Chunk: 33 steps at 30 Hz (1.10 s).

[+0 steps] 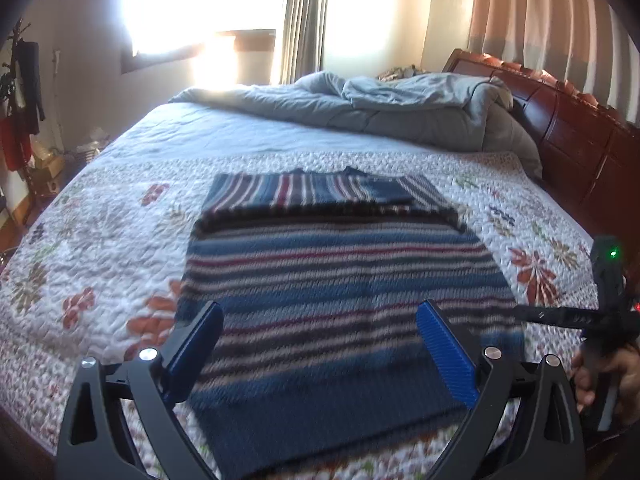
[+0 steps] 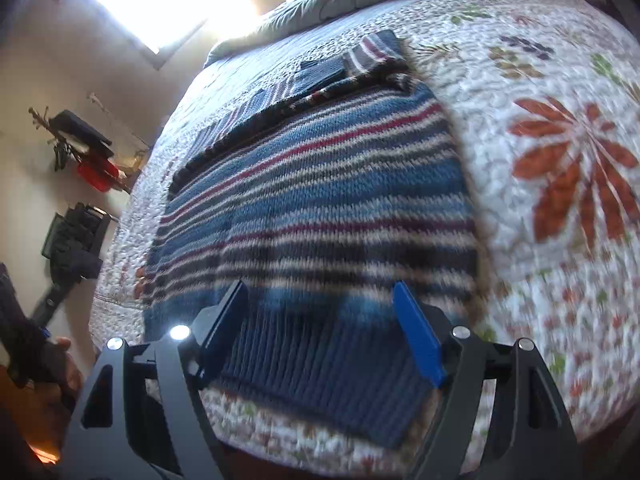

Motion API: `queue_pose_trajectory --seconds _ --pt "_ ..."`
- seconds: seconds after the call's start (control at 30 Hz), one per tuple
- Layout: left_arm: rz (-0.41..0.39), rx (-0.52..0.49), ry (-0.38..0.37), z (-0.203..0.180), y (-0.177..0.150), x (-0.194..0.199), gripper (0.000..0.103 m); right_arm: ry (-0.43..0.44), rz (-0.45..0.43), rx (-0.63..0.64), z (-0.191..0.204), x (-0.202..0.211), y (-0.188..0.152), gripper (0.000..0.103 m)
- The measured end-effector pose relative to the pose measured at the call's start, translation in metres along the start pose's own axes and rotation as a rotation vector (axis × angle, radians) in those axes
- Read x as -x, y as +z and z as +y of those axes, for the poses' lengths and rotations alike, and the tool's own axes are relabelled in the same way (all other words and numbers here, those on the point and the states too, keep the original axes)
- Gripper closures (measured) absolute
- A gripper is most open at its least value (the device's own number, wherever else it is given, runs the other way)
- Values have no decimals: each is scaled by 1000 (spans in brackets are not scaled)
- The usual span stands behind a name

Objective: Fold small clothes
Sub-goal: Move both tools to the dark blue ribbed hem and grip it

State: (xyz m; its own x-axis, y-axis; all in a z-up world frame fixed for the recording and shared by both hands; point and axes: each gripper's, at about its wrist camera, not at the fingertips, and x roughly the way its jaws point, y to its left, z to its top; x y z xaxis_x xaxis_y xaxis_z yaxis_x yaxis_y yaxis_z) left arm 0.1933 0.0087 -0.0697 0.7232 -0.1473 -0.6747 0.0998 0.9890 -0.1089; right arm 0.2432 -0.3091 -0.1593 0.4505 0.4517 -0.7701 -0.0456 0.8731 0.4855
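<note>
While both grippers hang above the near end of the bed, the striped sweater (image 1: 340,280) lies flat on the flowered quilt (image 1: 100,248), its sleeves folded across the far end and its blue ribbed hem nearest the cameras; the left gripper (image 1: 320,344) has its fingers spread wide and holds nothing; the right gripper (image 2: 320,324) is likewise spread, empty, over the hem; a rumpled grey duvet (image 1: 380,108) is heaped by the wooden headboard (image 1: 568,120).

Sweater (image 1: 340,280) flat on the quilt (image 1: 100,240), sleeves folded across its far end; duvet (image 1: 400,108) behind.
</note>
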Motion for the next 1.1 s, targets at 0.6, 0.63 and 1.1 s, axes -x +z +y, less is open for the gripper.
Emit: queue_pose_trajectory --seconds 0.6,0.63,1.1 --pt "256 718 -381 171 -115 8 4 118 -18 -189 -41 59 -86 17" --pt "264 748 -418 173 -119 6 4 133 -11 -206 -43 58 -86 17" --pt "451 925 -541 176 -134 -62 4 228 70 -361 -60 40 -87 15"
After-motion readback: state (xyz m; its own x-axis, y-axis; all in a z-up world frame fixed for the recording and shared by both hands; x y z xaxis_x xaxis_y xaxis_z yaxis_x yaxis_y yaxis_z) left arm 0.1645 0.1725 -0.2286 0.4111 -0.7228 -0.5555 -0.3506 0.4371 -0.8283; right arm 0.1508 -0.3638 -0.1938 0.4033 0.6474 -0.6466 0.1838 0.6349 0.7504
